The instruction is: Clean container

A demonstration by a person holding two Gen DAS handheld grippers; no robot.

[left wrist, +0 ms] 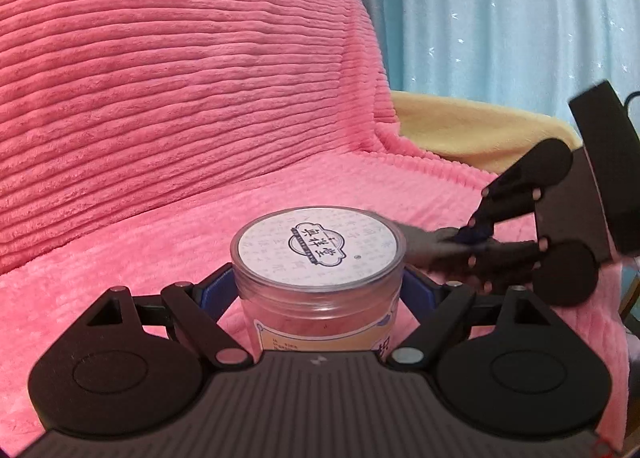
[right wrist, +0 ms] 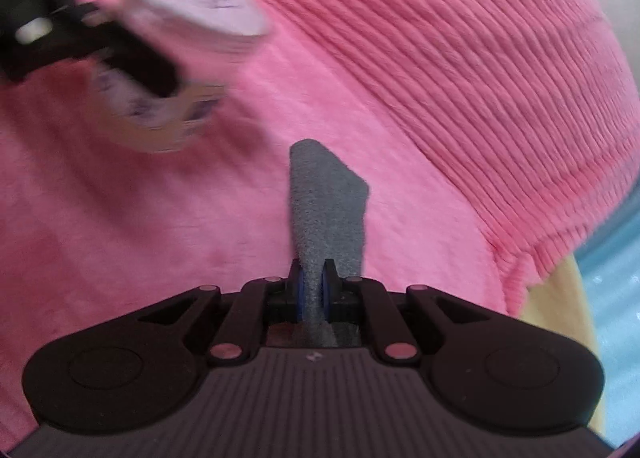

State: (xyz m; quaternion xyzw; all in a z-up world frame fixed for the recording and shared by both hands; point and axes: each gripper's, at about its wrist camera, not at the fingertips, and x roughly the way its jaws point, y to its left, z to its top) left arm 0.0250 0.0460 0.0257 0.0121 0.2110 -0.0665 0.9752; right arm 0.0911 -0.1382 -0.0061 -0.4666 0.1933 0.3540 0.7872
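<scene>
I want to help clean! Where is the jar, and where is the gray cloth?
jar (left wrist: 318, 246), left wrist view, on its white printed lid.
gray cloth (right wrist: 326, 201), right wrist view, on the middle of the strip sticking out past the fingers.

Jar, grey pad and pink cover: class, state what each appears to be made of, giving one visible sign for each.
Jar: probably clear glossy plastic; the pink shows through its wall, and it carries printed paper labels.
Grey pad: seemingly sponge or foam, matt and grainy, squeezed by the right gripper.
Pink cover: soft plush fabric with corduroy-like ribs.
</scene>
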